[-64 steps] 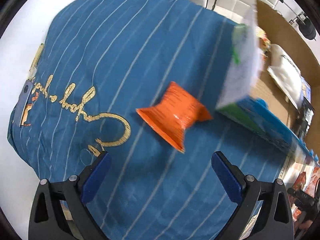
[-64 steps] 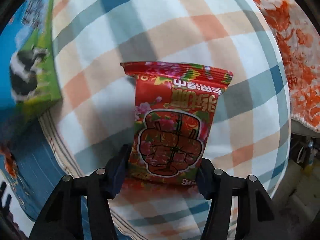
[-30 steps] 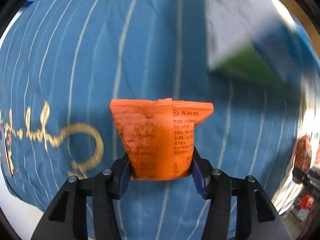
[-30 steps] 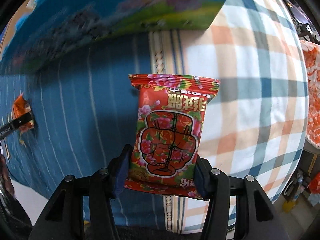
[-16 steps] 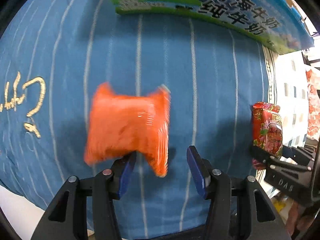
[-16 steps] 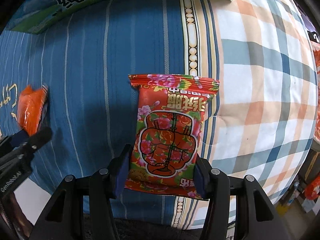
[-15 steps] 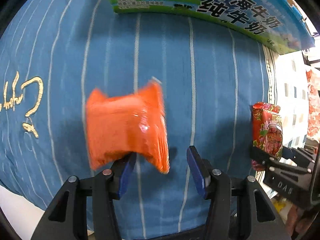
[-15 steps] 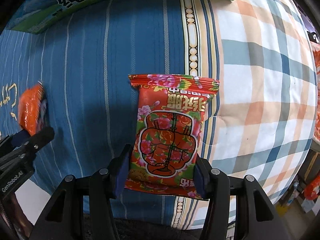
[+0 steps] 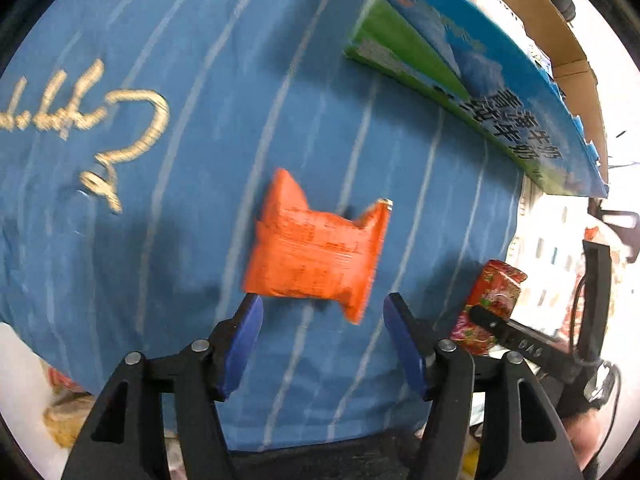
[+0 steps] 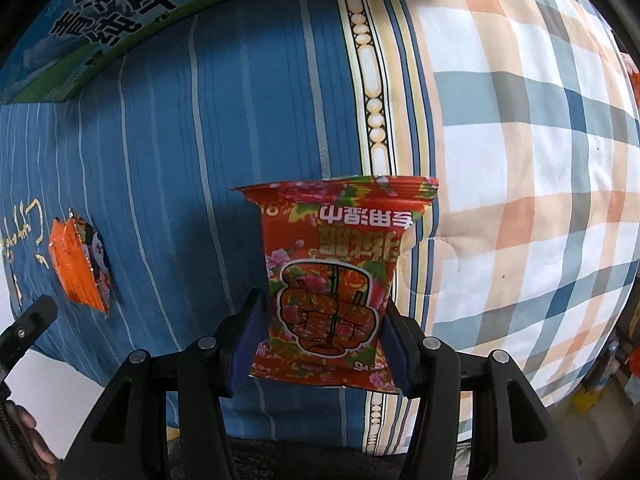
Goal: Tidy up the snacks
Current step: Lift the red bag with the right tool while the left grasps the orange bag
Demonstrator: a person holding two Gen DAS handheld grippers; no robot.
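Observation:
An orange snack packet [image 9: 316, 260] lies loose on the blue striped cloth [image 9: 200, 120], just ahead of my left gripper [image 9: 322, 340], whose blue-padded jaws stand open and apart from it. The same orange packet [image 10: 78, 270] shows at the left of the right wrist view. My right gripper [image 10: 320, 344] is shut on a red flowered snack packet [image 10: 334, 276], held upright above the cloth. That red packet [image 9: 490, 304] also appears at the right of the left wrist view.
A blue and green milk carton box [image 9: 472, 76] lies at the far edge of the blue cloth, with a cardboard box [image 9: 560, 36] behind it. A plaid blanket [image 10: 520, 160] covers the right side. More snack wrappers [image 9: 64, 408] lie at the lower left.
My left gripper let go of the orange packet, which dropped onto the blue cloth. The jaws have widened and drawn back. The right gripper keeps the red packet, nearly still.

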